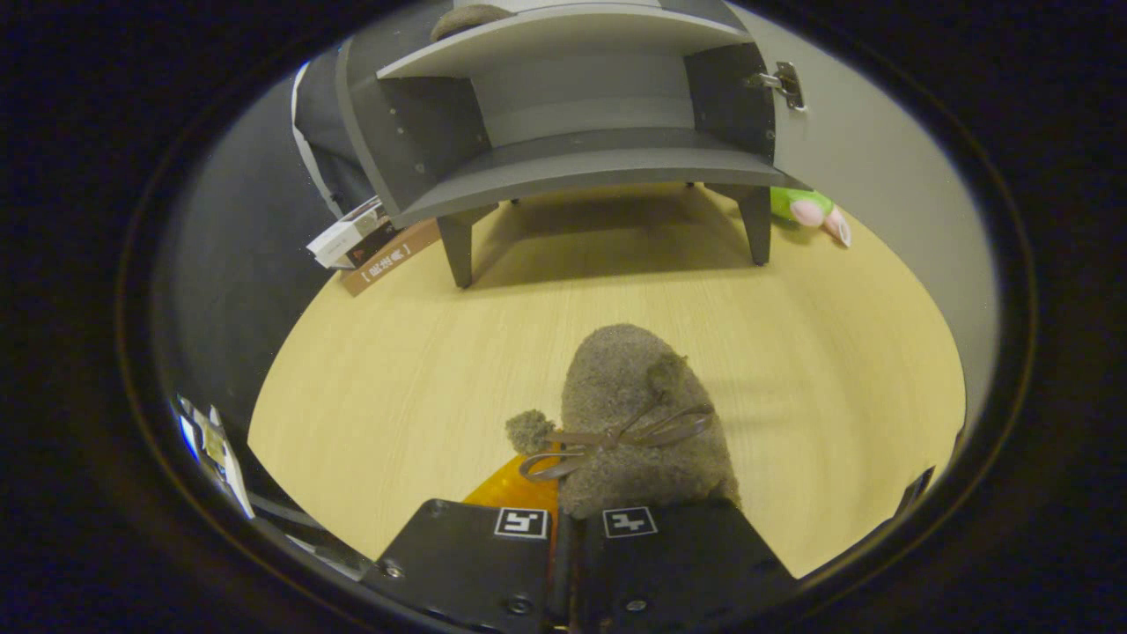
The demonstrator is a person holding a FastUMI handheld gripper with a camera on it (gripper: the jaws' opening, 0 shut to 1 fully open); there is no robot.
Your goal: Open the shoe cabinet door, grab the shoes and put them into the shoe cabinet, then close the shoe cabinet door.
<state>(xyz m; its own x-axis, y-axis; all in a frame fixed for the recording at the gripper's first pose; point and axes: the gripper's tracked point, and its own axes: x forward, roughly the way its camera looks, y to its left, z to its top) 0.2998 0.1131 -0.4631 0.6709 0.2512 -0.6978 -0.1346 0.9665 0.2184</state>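
Observation:
A fuzzy grey-brown shoe (pixel 629 387) with a thin bow lace and a small pompom sticks out just ahead of my fingers. It hangs above the wooden floor, and an orange sole edge shows at its left. My gripper (pixel 563 519) is shut on the shoe's rear edge, its two fingers almost together. Beyond the shoe stands the grey shoe cabinet (pixel 581 163) on short legs, its bare lower shelf facing me. Its door (pixel 872 176) is swung open to the right, with a metal hinge (pixel 784 84) on it. A second fuzzy shoe (pixel 467 18) lies on the upper shelf.
A stack of books (pixel 370 242) lies on the floor to the left of the cabinet's front leg. A green and pink toy (pixel 810 211) lies behind the right leg, by the open door. Bare wooden floor (pixel 493 352) stretches between the shoe and the cabinet.

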